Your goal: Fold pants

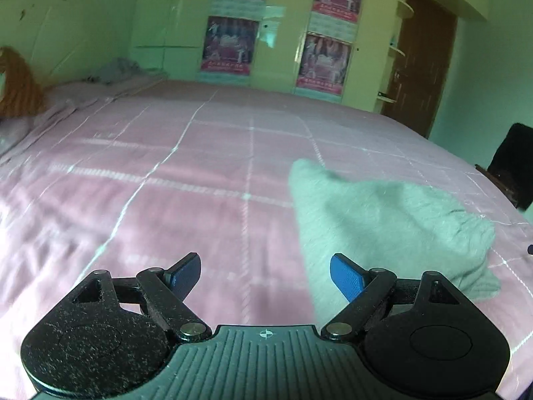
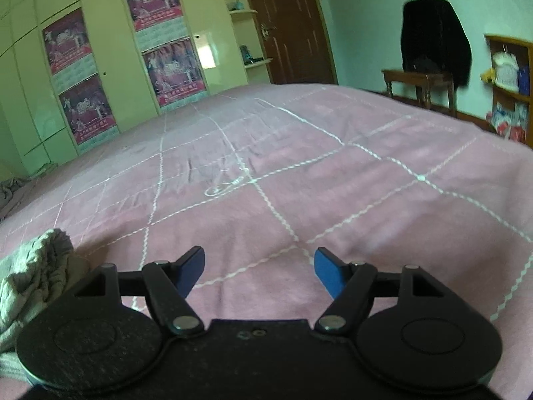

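Note:
Grey pants [image 1: 383, 226] lie folded in a bundle on the pink bed cover, right of centre in the left wrist view. My left gripper [image 1: 265, 271] is open and empty, just left of and in front of the pants; its right fingertip [image 1: 346, 275] overlaps their near edge. In the right wrist view a bunched end of the pants [image 2: 30, 276] shows at the lower left. My right gripper [image 2: 259, 268] is open and empty over bare cover, to the right of the pants.
The pink checked bed cover [image 1: 166, 183] fills both views. Crumpled bedding and an orange cloth [image 1: 20, 83] lie at the far left. Wardrobes with posters [image 2: 86, 76], a brown door [image 2: 289, 23], a wooden table with a dark garment [image 2: 429, 50] and shelves stand beyond the bed.

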Demonstrator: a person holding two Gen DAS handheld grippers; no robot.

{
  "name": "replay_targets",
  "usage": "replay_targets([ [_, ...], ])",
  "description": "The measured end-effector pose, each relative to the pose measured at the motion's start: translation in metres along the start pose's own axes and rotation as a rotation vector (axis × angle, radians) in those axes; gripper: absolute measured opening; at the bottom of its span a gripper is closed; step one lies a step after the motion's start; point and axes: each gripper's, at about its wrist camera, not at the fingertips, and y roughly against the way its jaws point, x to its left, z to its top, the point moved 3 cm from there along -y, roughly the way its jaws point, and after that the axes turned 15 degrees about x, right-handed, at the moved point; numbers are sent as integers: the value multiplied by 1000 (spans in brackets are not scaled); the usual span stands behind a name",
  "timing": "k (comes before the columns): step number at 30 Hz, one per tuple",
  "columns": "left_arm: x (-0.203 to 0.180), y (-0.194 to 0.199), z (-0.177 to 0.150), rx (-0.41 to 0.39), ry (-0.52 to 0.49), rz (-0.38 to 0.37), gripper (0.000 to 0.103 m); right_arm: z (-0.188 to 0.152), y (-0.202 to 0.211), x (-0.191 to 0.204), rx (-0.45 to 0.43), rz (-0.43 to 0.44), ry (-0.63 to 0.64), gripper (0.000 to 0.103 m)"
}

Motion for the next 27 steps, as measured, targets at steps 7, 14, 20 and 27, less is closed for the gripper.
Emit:
replay_targets([
  [7, -39, -19, -19, 118, -228, -73, 84, -17, 17, 35, 6, 6, 74, 72],
  [14, -19, -30, -15, 114, -82, -20, 85, -31, 53, 111, -42, 234, 171, 70],
  [20, -21, -38, -24, 100, -53, -30, 84, -35, 27, 180, 65, 289, 250, 46],
  [27, -31, -41, -24, 19, -101, -3, 84, -40, -6, 214, 171, 294, 268, 27],
])
